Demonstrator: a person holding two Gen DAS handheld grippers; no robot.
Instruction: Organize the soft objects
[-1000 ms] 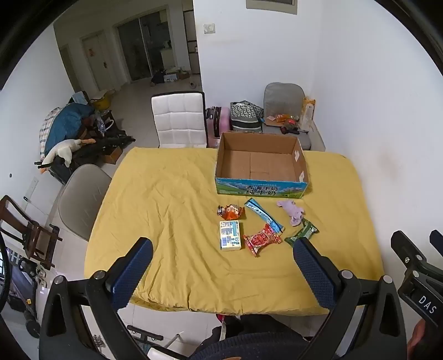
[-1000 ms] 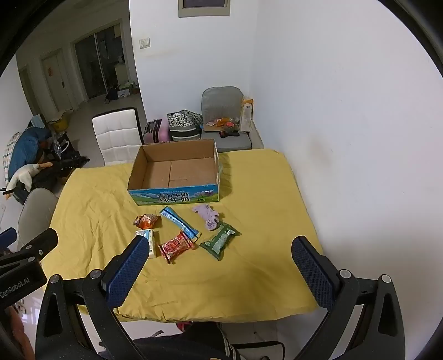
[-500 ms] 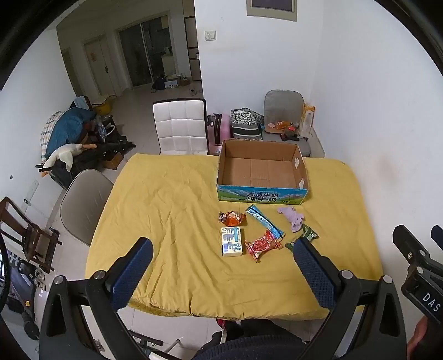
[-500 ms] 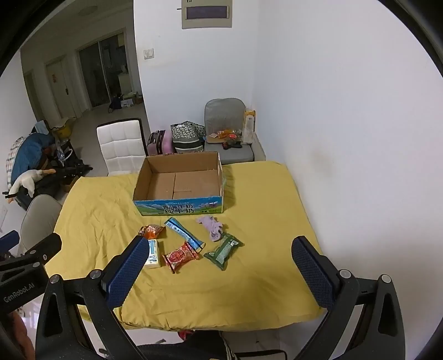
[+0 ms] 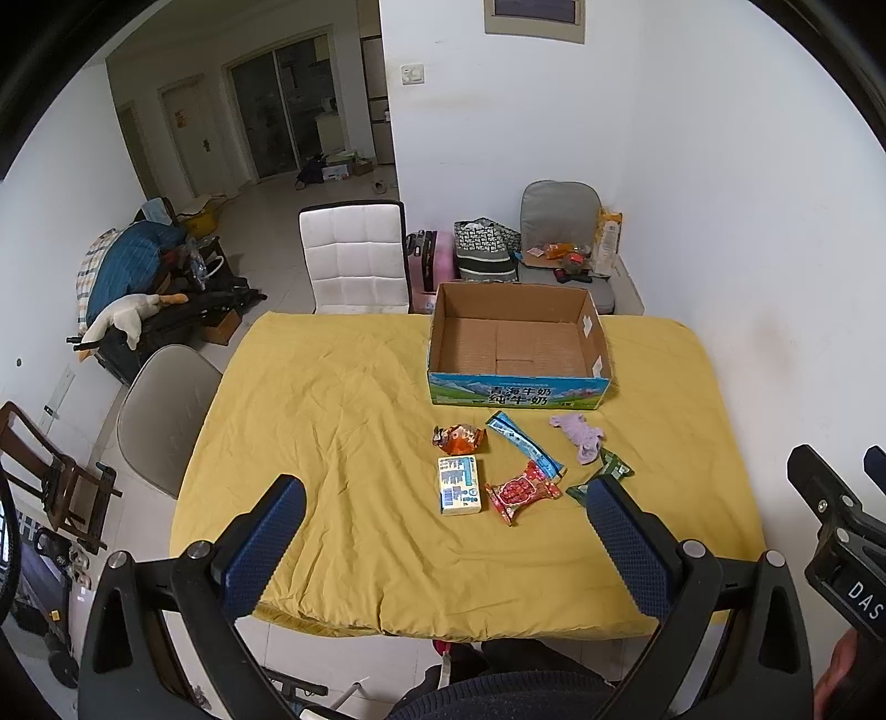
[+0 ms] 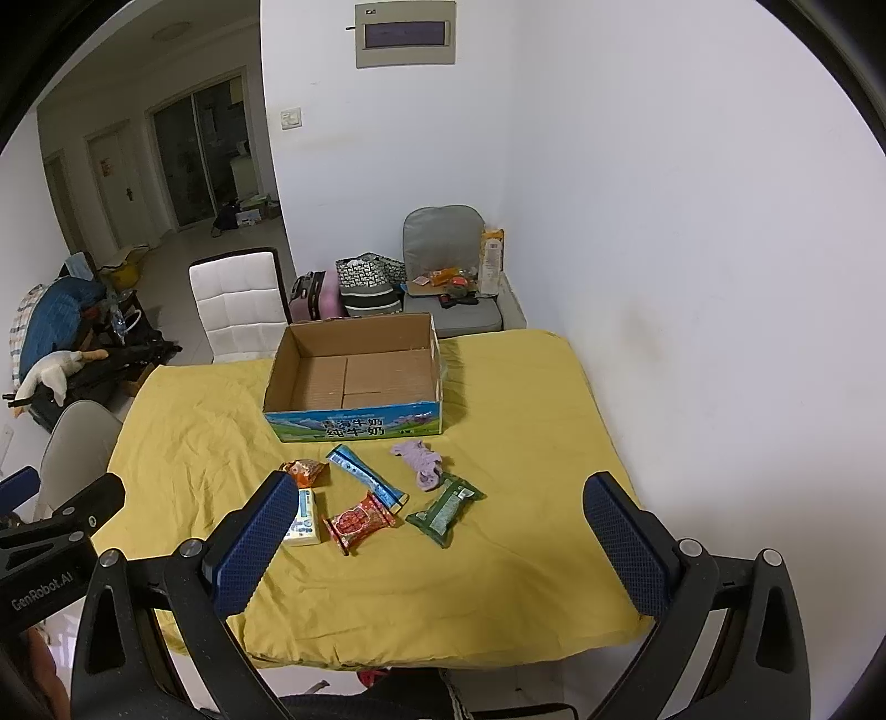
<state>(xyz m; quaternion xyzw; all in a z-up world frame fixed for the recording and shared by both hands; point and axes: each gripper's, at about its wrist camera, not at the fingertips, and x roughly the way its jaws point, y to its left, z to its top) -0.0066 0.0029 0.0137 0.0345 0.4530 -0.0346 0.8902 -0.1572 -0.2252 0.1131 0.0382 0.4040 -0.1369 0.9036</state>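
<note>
- Change since a second ago: both cameras are sitting higher and further back from the table; more of the wall is showing, and the wall panel is now fully in the right view. The items are lying where they were.
- Left gripper: hanging above the near table edge, jaws spread wide, holding nothing.
- Right gripper: likewise hanging over the near edge, jaws spread wide and empty (its body is also showing at the right edge of the left view).
- Surface: table covered by a wrinkled yellow cloth, standing against a white wall on the right.
- Room: white chair standing at the far edge, grey chair at the left side, a pink suitcase, a bag and a cushioned seat with clutter sitting behind the table; a plush goose is lying on a pile at far left.
- Container: open box sitting on the far half of the table, its cardboard floor showing bare.
- Loose items, all lying on the cloth just in front of the box: orange packet, white pack just below it, blue stick lying diagonally, red packet touching the stick's near end, purple cloth, green packet just beside the cloth.
</note>
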